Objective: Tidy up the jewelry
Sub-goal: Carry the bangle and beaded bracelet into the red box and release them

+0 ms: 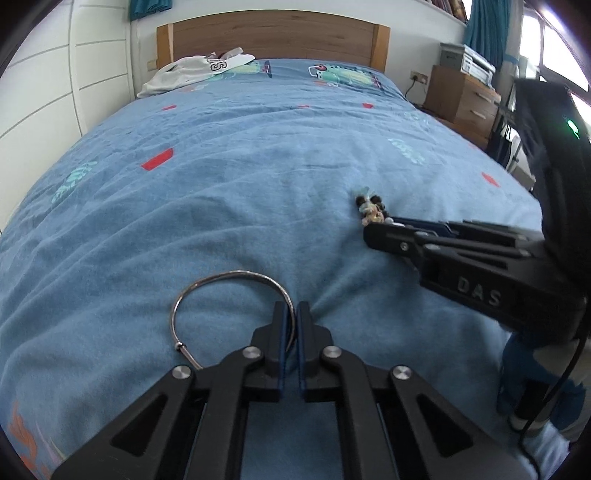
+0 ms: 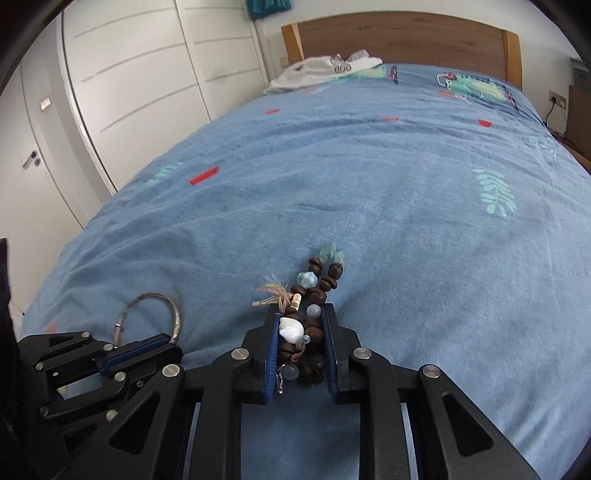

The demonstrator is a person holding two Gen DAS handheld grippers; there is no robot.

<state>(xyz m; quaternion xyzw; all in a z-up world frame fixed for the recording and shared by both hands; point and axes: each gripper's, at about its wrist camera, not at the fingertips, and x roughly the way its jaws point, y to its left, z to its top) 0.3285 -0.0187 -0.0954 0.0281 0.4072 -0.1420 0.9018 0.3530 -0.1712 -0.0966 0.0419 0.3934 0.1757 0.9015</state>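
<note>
A thin silver bangle (image 1: 207, 295) lies on the blue bedspread (image 1: 240, 177). My left gripper (image 1: 291, 310) is shut on its right side. The bangle also shows in the right wrist view (image 2: 147, 314), held by the left gripper (image 2: 162, 341) at lower left. My right gripper (image 2: 300, 317) is shut on a bracelet of brown beads (image 2: 317, 284) with pale blue and white charms and a small tassel; part of it spills out ahead onto the bed. In the left wrist view the right gripper (image 1: 376, 226) reaches in from the right with the bead bracelet (image 1: 371, 208) at its tip.
White clothing (image 1: 192, 72) lies near the wooden headboard (image 1: 273, 35). White wardrobe doors (image 2: 140, 74) stand along the left. A wooden nightstand (image 1: 461, 98) with boxes stands at the right of the bed. A person's leg (image 1: 539, 387) shows at lower right.
</note>
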